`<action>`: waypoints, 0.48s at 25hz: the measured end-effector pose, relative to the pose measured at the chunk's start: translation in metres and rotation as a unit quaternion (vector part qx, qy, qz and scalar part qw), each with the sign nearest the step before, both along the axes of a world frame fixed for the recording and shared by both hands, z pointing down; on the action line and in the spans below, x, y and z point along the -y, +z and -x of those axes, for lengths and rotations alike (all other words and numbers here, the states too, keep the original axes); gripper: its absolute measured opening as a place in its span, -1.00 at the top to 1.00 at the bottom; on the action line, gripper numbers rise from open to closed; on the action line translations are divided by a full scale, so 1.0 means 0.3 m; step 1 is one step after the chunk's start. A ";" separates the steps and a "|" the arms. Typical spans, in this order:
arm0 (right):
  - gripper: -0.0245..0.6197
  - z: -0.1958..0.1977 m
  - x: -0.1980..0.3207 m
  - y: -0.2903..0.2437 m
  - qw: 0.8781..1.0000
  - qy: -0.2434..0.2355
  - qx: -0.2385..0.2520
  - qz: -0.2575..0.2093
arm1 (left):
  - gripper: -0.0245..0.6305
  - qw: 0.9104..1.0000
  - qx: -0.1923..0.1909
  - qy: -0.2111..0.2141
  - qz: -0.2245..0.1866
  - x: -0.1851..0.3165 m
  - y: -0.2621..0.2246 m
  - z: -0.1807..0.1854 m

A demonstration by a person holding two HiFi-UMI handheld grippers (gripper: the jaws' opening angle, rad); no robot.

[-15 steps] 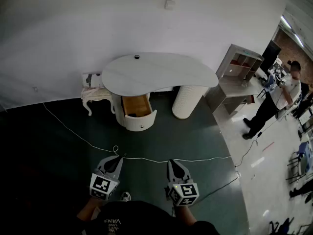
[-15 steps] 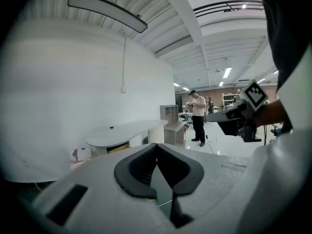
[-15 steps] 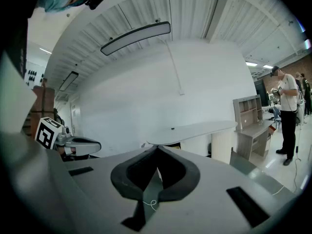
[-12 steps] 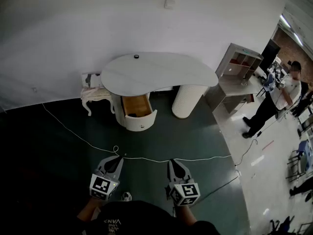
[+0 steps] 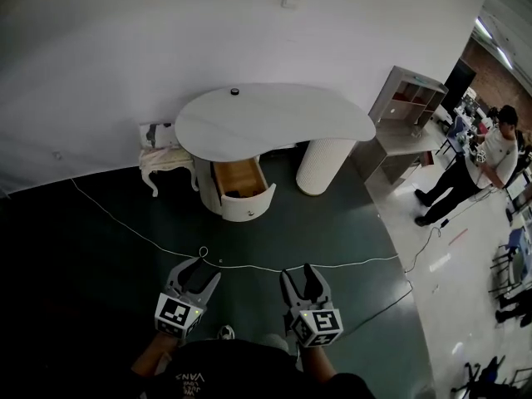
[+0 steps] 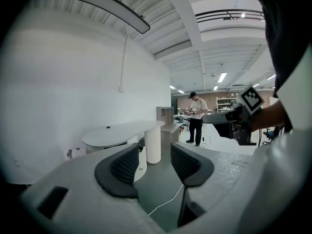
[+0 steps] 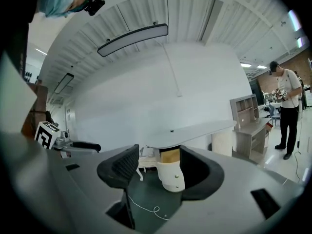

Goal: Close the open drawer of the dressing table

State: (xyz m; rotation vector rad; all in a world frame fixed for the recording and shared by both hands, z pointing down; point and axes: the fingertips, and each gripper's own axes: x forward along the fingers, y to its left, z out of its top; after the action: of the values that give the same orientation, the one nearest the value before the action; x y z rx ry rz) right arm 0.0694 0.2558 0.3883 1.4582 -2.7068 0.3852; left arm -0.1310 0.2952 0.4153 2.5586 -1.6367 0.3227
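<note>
The left tool [image 5: 199,271] and right tool [image 5: 299,276], jaws apart and empty, are drawing nearer the drawer [image 5: 243,191], which is standing open under the white desk [image 5: 274,119] across the dark floor [image 5: 100,256].

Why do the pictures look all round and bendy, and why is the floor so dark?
Head view: the wide lens bows the wall, and the floor goes nearly black toward the left edge, while the dressing table is sharp. Left gripper view: black corners ring a round picture, and the ceiling lamp looks bowed. Right gripper view: the same round frame, the ceiling lamp bent too.
</note>
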 end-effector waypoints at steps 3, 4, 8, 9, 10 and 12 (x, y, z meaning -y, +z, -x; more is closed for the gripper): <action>0.13 0.039 0.011 -0.001 1.000 0.006 0.008 0.000 | 0.32 1.000 -0.011 0.000 0.008 0.006 0.019 0.048; 0.12 0.049 0.018 0.001 1.000 0.006 0.007 0.001 | 0.32 1.000 -0.013 -0.001 0.011 0.015 0.024 0.061; 0.12 0.061 0.061 0.030 1.000 0.005 -0.002 0.015 | 0.32 1.000 -0.021 -0.004 0.023 0.051 0.055 0.073; 0.12 0.058 0.078 0.043 1.000 0.003 -0.007 0.018 | 0.32 0.999 -0.021 -0.005 0.026 0.064 0.067 0.071; 0.12 0.056 0.098 0.057 1.000 0.000 -0.011 0.020 | 0.32 0.999 -0.021 -0.006 0.029 0.078 0.079 0.070; 0.12 0.061 0.151 0.075 1.000 -0.007 -0.015 0.023 | 0.32 0.999 -0.018 -0.011 0.032 0.117 0.093 0.076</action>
State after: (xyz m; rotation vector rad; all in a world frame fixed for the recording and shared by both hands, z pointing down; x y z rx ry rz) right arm 0.0509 0.2104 0.4108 1.4206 -2.6658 0.4183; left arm -0.1537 0.2602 0.4431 2.4831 -1.6139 0.3208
